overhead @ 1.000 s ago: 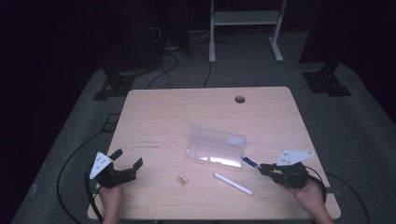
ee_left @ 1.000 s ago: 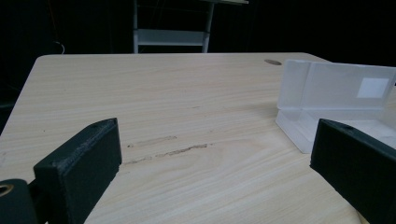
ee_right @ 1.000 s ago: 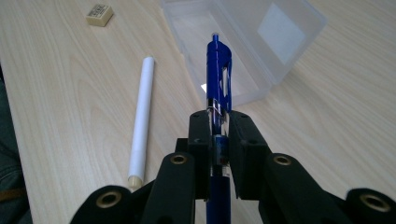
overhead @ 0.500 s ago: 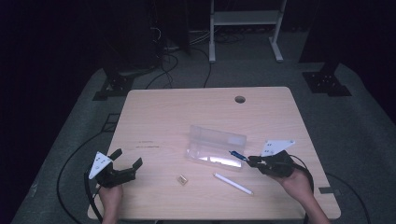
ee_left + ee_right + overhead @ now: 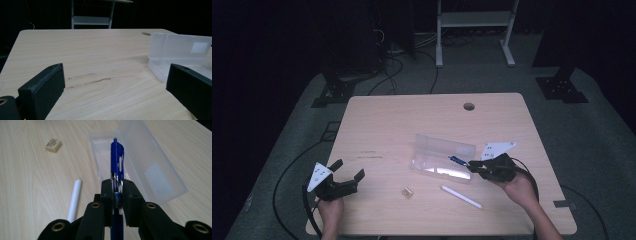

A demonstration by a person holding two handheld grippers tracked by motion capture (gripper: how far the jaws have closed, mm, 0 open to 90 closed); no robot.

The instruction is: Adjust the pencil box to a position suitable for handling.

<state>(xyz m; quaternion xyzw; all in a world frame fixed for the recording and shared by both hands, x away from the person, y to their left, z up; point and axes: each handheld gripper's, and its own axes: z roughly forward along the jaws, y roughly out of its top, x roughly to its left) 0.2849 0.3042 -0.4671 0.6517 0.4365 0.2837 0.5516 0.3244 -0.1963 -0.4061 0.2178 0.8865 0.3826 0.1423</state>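
Item: blue pen (image 5: 116,157), clamped in my right gripper (image 5: 117,185), tip forward over the clear case (image 5: 160,182) just ahead. Advice: lower it level into the tray before release. White pen (image 5: 75,197) lies left of my jaws. Left gripper (image 5: 346,176): open, empty.

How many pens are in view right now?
2. A blue pen is clamped in the right gripper over the open clear case; a white pen lies on the table.

Bare table (image 5: 382,120) from nine to twelve o'clock lies open. The box (image 5: 443,156) blocks the centre; eraser (image 5: 407,192) and white pen (image 5: 461,196) clutter six o'clock.
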